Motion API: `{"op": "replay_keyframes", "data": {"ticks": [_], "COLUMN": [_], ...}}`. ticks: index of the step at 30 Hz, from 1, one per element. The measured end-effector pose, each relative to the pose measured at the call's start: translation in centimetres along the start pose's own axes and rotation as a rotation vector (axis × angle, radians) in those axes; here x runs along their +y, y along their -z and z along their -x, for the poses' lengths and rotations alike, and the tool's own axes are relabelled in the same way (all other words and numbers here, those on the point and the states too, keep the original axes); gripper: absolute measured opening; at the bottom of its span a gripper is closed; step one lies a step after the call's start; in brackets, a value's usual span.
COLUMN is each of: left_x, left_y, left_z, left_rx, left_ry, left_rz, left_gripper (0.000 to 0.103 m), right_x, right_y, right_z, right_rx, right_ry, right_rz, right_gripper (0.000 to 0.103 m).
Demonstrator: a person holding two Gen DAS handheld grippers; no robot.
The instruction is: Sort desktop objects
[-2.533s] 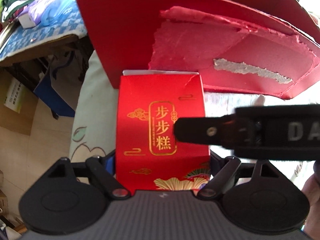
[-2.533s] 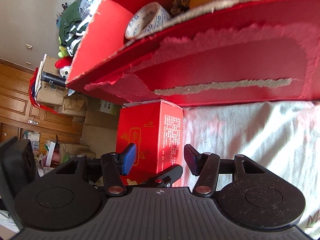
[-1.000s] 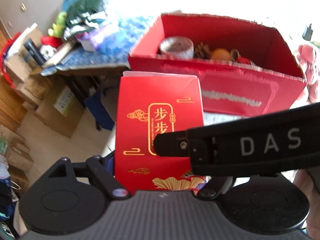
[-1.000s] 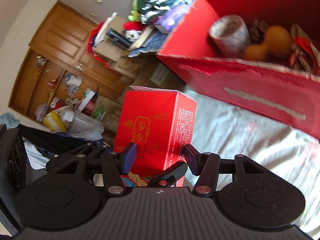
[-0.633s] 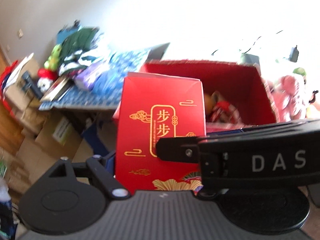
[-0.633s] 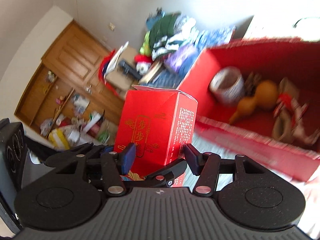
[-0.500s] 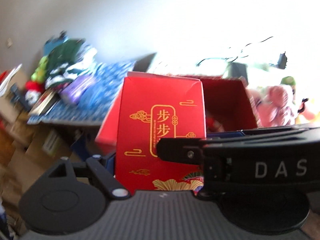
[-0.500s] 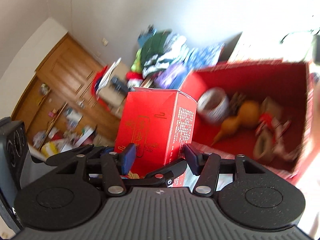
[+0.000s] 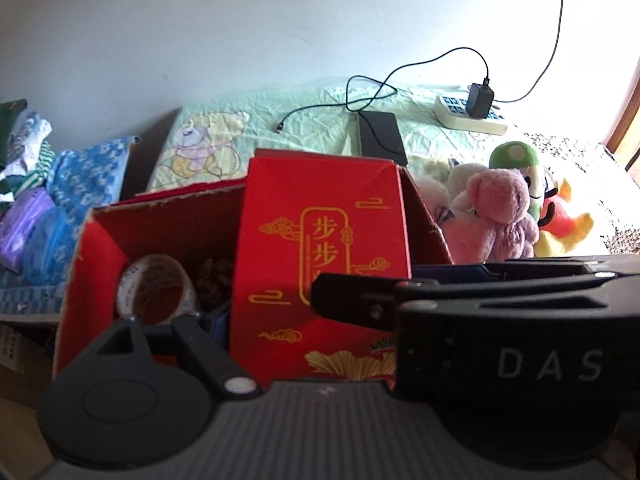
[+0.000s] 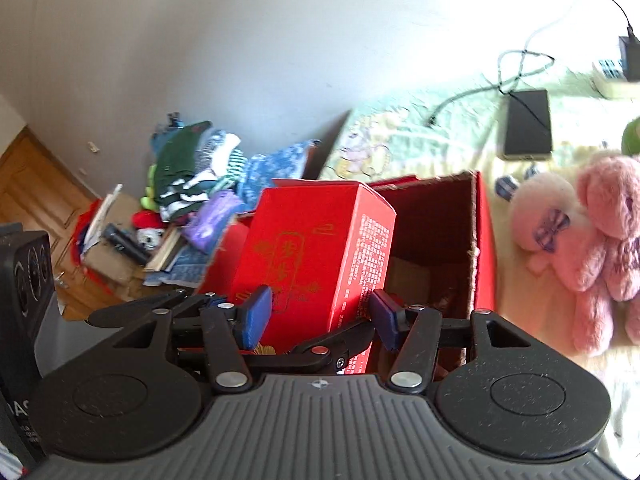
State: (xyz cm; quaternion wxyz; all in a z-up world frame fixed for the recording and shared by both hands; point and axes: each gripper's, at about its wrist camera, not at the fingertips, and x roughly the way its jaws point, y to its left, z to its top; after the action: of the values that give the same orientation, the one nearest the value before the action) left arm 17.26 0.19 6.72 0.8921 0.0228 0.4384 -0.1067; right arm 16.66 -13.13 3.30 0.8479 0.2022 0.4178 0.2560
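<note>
A small red box with gold characters point(image 9: 320, 240) point(image 10: 316, 248) hangs upright over the open top of a large red cardboard carton point(image 9: 100, 248) point(image 10: 484, 240). My left gripper point(image 9: 316, 320) is shut on the small box's lower part; its right finger is hidden behind the right gripper's black finger, which crosses the box front. In the right wrist view my right gripper point(image 10: 320, 312) has its blue pads point(image 10: 256, 312) against the same box. Inside the carton lie a tape roll point(image 9: 154, 292) and a pine cone point(image 9: 214, 280).
The carton stands on a pale green bedsheet point(image 9: 260, 120). Pink and green plush toys point(image 9: 492, 216) point(image 10: 592, 232) sit right of it. Behind are a black device point(image 9: 380, 136), a power strip point(image 9: 468, 118) and cables. Piled clothes point(image 10: 192, 172) lie to the left.
Both grippers have lifted the small red box from in front of the carton's torn wall up over its rim. It now hangs above the carton's open top.
</note>
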Motion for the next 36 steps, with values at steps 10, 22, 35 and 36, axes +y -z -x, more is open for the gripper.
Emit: {"op": "replay_keyframes", "data": {"ticks": [10, 22, 35, 36], "left_x": [2.0, 2.2, 2.8, 2.9], "left_y": [-0.5, -1.2, -1.2, -1.1], "left_z": [-4.2, -5.8, -8.3, -8.4], "left_rx": [0.125, 0.178, 0.262, 0.269], "left_ry": [0.166, 0.257, 0.336, 0.337], "left_rz": [0.037, 0.044, 0.166, 0.166], "left_gripper": [0.082, 0.083, 0.089, 0.089], "right_x": [-1.0, -2.2, -2.7, -2.8], "right_y": [0.1, -0.8, -2.2, -2.3], "right_z": [-1.0, 0.0, -0.7, -0.7], "right_rx": [-0.031, -0.138, -0.148, -0.147], "right_ry": [0.166, 0.196, 0.217, 0.221], "right_rz": [-0.066, -0.175, -0.143, -0.135], "right_gripper": [0.059, 0.059, 0.057, 0.057]}}
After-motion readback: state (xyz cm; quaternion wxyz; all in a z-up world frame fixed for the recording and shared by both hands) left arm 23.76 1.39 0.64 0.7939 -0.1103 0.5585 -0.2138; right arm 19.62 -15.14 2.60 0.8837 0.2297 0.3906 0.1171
